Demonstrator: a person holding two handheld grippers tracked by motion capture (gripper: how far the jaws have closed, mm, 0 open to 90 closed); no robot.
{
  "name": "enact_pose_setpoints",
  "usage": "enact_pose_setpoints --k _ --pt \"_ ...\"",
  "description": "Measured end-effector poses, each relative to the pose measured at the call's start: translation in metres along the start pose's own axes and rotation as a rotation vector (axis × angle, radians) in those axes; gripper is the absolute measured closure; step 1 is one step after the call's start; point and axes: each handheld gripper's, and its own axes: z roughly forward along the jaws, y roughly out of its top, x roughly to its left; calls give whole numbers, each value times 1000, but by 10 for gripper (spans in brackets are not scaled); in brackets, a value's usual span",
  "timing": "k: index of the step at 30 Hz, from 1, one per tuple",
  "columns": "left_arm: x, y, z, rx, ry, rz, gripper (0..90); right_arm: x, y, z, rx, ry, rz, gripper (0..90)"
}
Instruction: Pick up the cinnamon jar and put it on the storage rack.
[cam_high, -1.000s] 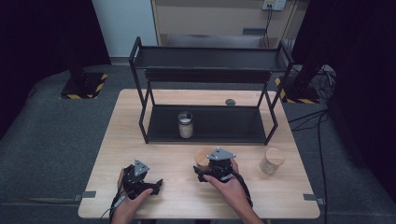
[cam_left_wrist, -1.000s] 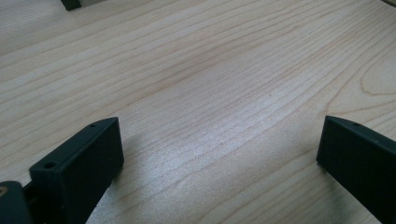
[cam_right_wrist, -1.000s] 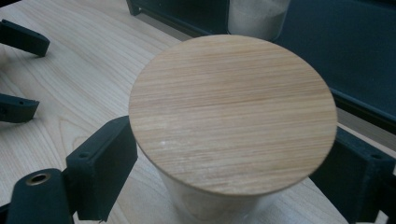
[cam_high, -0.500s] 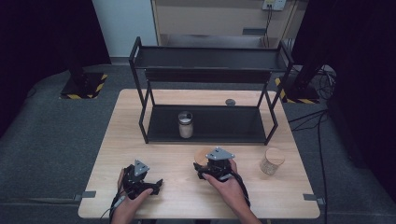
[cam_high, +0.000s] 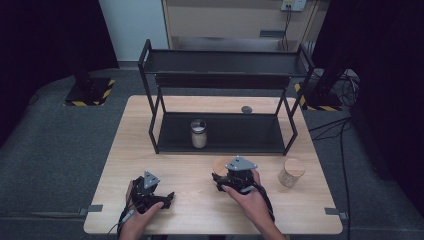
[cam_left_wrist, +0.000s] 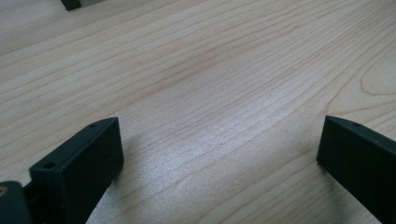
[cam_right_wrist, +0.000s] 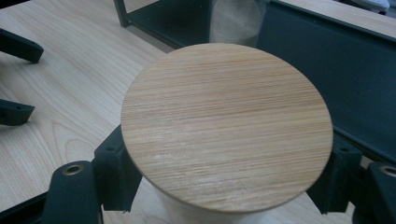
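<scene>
Gripping a wooden-lidded jar (cam_right_wrist: 226, 126) between its jaws, the right tool (cam_high: 235, 181) holds it on the surface (cam_high: 200, 210) just in front of the black rack (cam_high: 225, 132). Left tool (cam_left_wrist: 219, 163) rests near the front edge, jaws spread wide over bare wood. A second lidded jar (cam_high: 291, 172) stands to the right.
</scene>
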Motion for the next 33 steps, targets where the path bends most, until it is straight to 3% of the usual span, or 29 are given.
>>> enact_pose_setpoints --k 17,33 --pt "0 0 0 0 0 0 0 -9 4 -10 -7 -19 13 254" --pt "0 0 0 0 1 -1 0 -17 19 0 -13 -61 30 254"
